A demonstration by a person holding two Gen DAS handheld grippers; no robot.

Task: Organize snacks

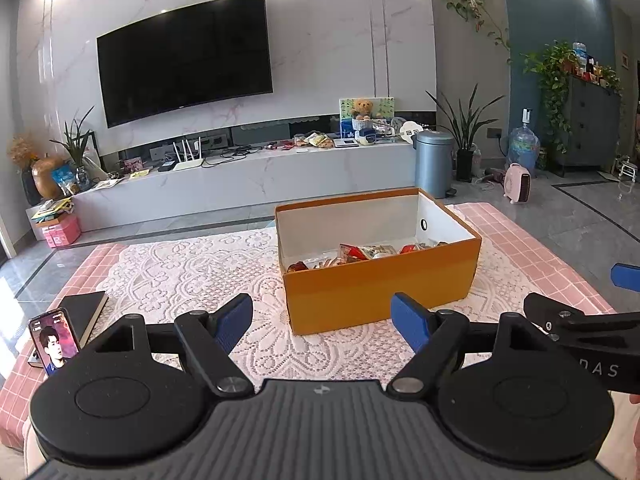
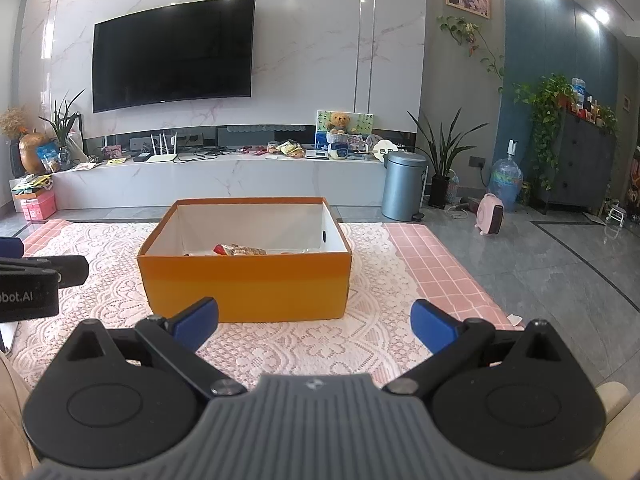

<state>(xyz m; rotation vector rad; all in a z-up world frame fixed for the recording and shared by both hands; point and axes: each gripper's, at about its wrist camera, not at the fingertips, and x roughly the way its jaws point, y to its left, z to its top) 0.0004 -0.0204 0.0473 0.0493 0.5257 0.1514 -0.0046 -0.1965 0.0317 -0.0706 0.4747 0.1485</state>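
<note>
An orange cardboard box (image 1: 380, 284) (image 2: 244, 284) with a white inside stands on the lace-covered table. Several wrapped snacks (image 1: 360, 254) (image 2: 240, 250) lie on its floor, mostly red and clear packets. My left gripper (image 1: 324, 326) hovers open just short of the box's near left corner, nothing between its blue pads. My right gripper (image 2: 316, 324) is open too, in front of the box's near wall, empty. The right gripper's body (image 1: 584, 332) shows at the right edge of the left wrist view, and the left gripper's body (image 2: 36, 284) at the left edge of the right wrist view.
A white lace cloth (image 1: 180, 276) over a pink checked cover (image 2: 432, 264) spans the table. A phone (image 1: 54, 340) leans against a black notebook (image 1: 86, 310) at the near left. Beyond the table are a TV bench (image 2: 224, 184), a grey bin (image 2: 402, 184) and a pink heater (image 2: 490, 220).
</note>
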